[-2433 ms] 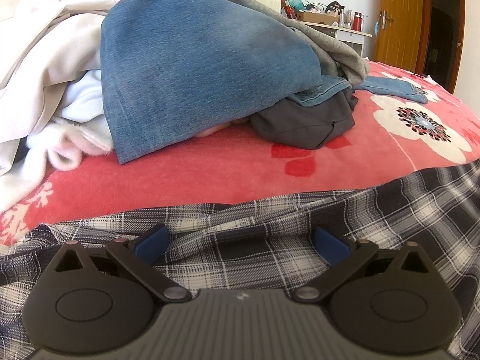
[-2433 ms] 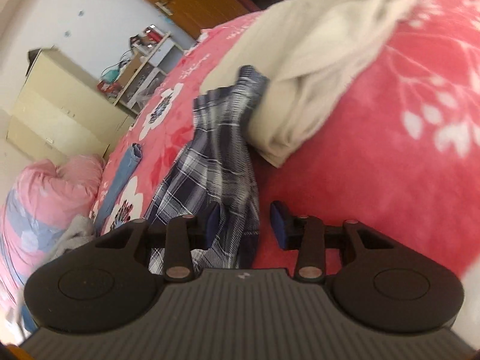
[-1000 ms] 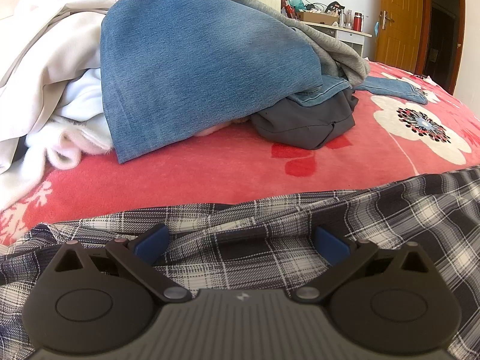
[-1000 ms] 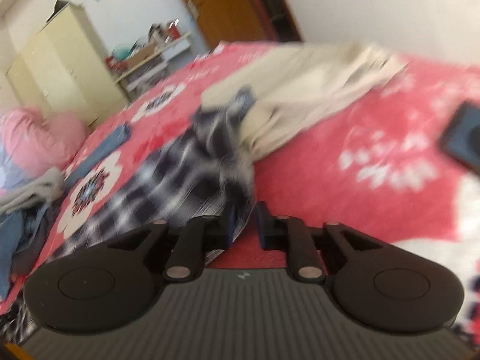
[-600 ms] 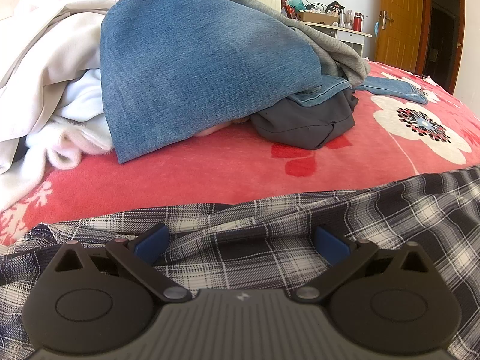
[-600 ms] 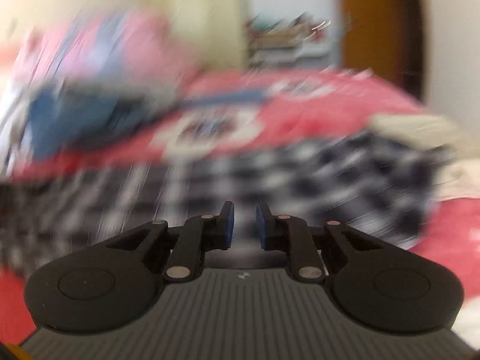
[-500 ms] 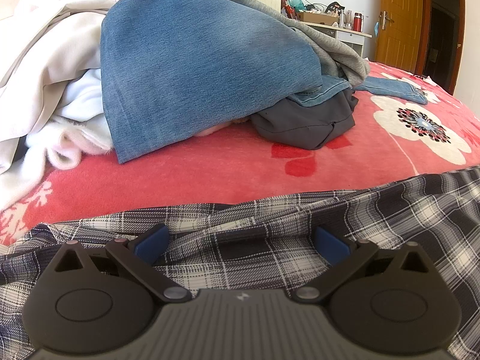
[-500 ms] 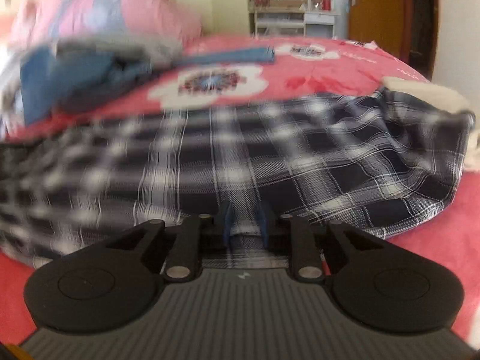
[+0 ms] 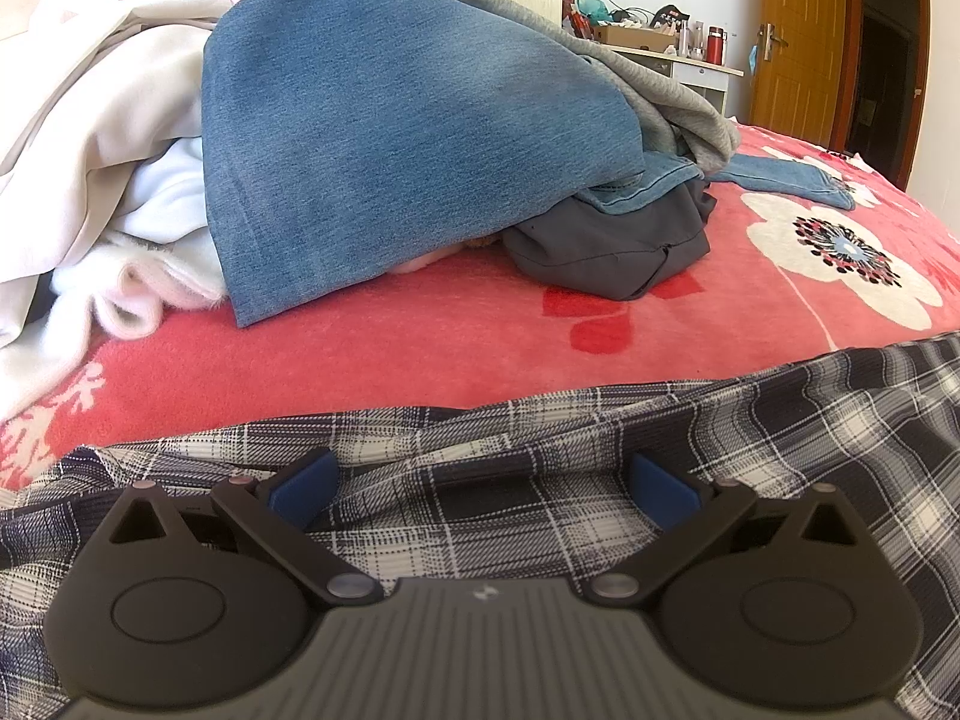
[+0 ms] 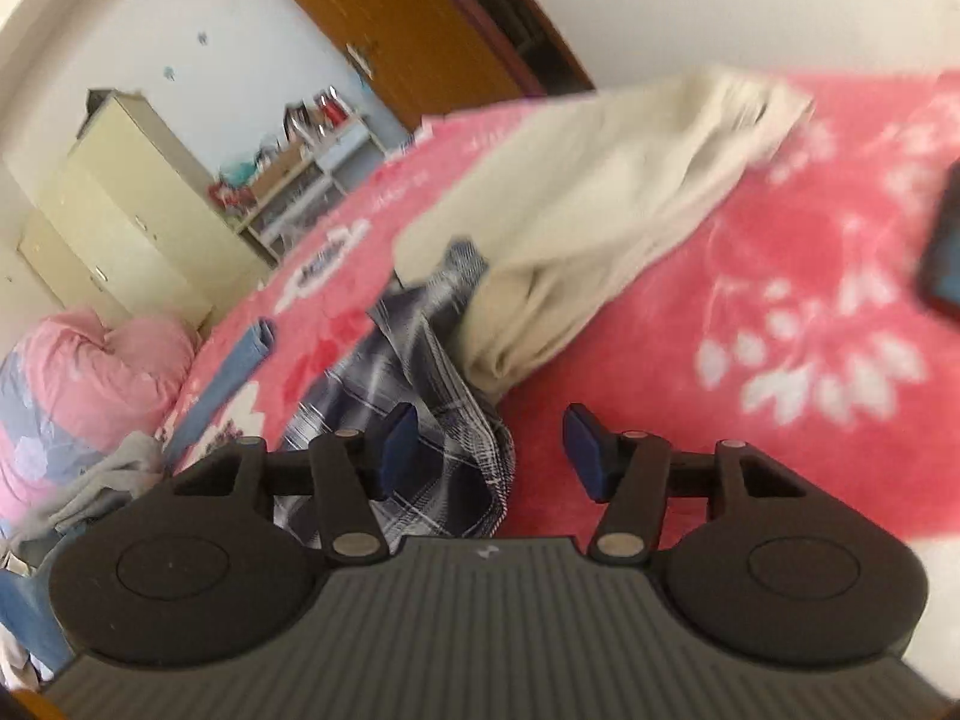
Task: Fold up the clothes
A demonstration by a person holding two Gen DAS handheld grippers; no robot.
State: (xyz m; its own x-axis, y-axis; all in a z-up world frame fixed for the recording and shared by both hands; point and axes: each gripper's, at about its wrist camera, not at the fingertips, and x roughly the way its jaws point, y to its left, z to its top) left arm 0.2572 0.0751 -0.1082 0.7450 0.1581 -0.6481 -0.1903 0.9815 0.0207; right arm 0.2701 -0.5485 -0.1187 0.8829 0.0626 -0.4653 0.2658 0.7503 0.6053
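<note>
A dark blue and white plaid garment [image 9: 780, 450] lies spread on the red floral blanket [image 9: 420, 336] across the bottom of the left wrist view. My left gripper [image 9: 483, 486] rests low over it, its jaws wide open, cloth beneath and no pad pressing. In the right wrist view the plaid garment [image 10: 408, 372] ends in a bunched corner beside a cream garment [image 10: 600, 210]. My right gripper [image 10: 490, 450] hovers at that corner with its jaws opening. The cloth edge lies by the left pad [image 10: 396, 450], not pinched.
A heap of clothes sits behind: blue jeans [image 9: 390, 150], a dark grey garment [image 9: 618, 246], a grey top [image 9: 660, 90] and white pieces [image 9: 90, 150]. A dark phone [image 10: 942, 252] lies on the blanket at right. A cream wardrobe [image 10: 120, 210] and a wooden door [image 9: 798, 30] stand beyond the bed.
The right gripper swept leftward over the plaid garment, then swung back to its corner by the cream garment, and its jaws went from nearly shut to apart. The left gripper stayed still.
</note>
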